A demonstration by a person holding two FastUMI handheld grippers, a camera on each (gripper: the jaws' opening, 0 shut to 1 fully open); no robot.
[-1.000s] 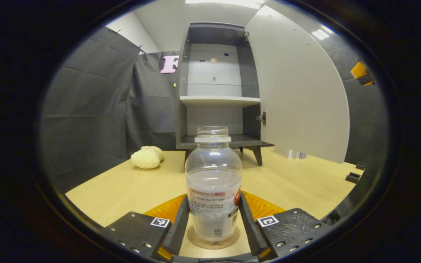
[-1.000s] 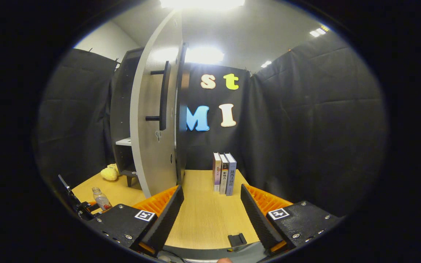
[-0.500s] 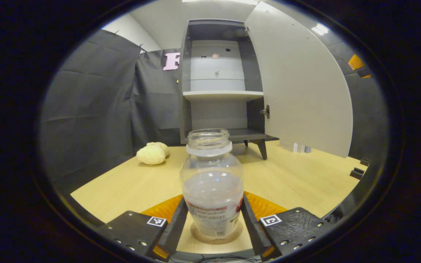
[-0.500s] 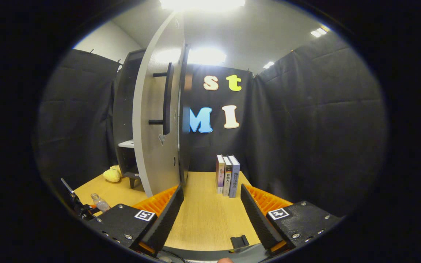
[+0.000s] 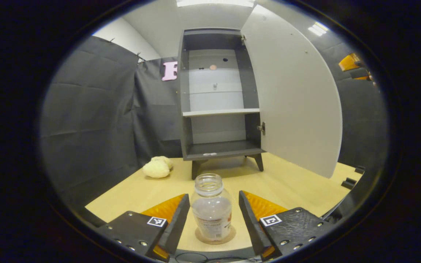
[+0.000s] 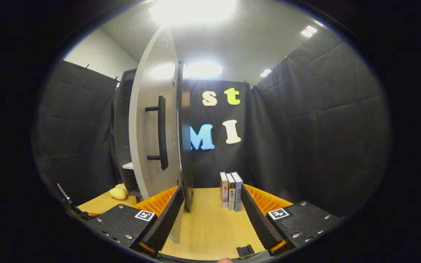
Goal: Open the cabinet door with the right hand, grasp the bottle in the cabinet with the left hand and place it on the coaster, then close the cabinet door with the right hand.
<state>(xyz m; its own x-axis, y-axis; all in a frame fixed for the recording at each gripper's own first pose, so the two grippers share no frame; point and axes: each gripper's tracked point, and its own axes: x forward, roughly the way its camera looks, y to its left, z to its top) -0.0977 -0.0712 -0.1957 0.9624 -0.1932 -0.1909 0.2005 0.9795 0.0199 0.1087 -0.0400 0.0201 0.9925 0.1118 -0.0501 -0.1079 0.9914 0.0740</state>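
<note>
A clear bottle (image 5: 211,208) without a cap stands upright on the round cork coaster (image 5: 214,236) on the wooden table. My left gripper (image 5: 213,196) is open, with a finger on each side of the bottle and a gap to both. Behind it stands the grey cabinet (image 5: 217,146) with its door (image 5: 291,95) swung wide open to the right. In the right gripper view the door (image 6: 148,120) is seen nearly edge-on, with its dark bar handle (image 6: 162,133) facing me. My right gripper (image 6: 212,189) is open and empty, close to the door's lower corner.
A pale plush toy (image 5: 156,168) lies on the table left of the cabinet's legs. Three books (image 6: 231,190) stand upright near the back cloth wall, right of the door. The cabinet's white shelf (image 5: 220,112) is bare.
My left gripper has drawn back from the bottle, which now stands free on the coaster and looks smaller. The right gripper has risen and come closer to the door.
</note>
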